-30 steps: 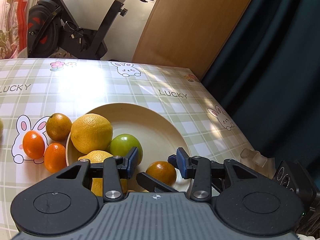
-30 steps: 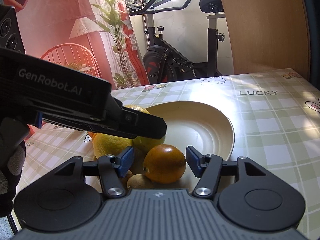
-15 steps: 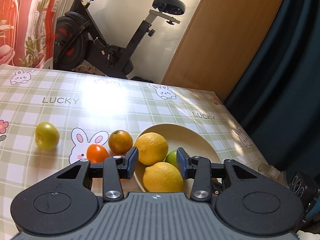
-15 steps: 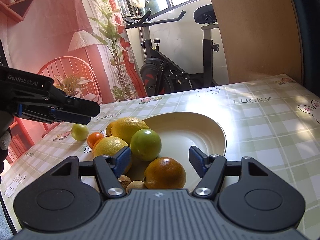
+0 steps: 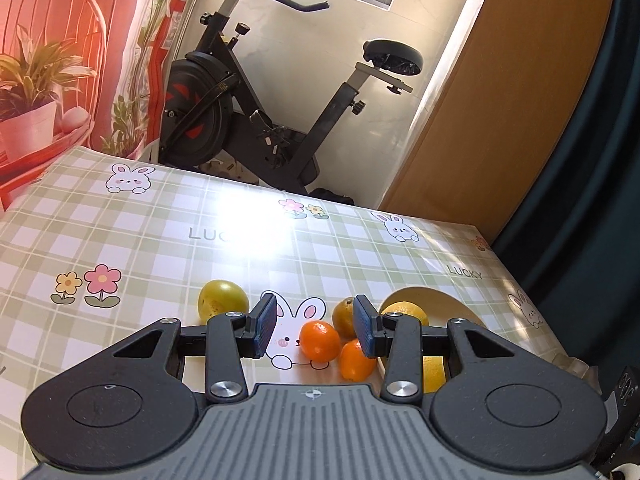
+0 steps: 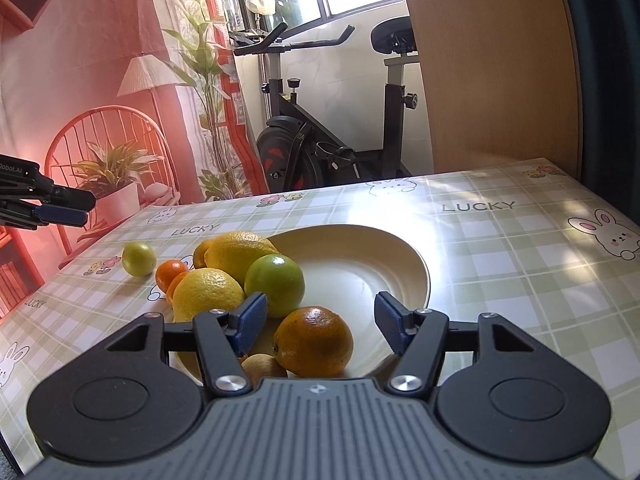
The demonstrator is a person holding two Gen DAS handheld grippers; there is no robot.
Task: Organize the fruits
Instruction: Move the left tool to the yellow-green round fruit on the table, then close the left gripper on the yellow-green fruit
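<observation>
A cream plate [image 6: 400, 264] holds two lemons [image 6: 236, 250], a green lime [image 6: 276, 284], an orange [image 6: 316, 340] and a small brownish fruit [image 6: 262, 366]. On the cloth left of the plate lie small oranges [image 5: 319, 340] and a green fruit [image 5: 222, 300]. My left gripper [image 5: 316, 326] is open and empty, above the small oranges. My right gripper [image 6: 320, 320] is open and empty, just behind the plate's orange. The left gripper's fingertips [image 6: 60, 208] show at the far left of the right wrist view.
The table has a green checked cloth with rabbits [image 5: 128, 178]. An exercise bike [image 5: 248, 120] stands beyond the far edge, a wooden panel [image 5: 500, 120] and dark curtain [image 5: 592, 160] to the right. The table's right edge [image 5: 560, 340] is near the plate.
My left gripper has moved left from over the plate to above the loose oranges on the cloth. My right gripper has drawn back and risen a little, jaws slightly wider.
</observation>
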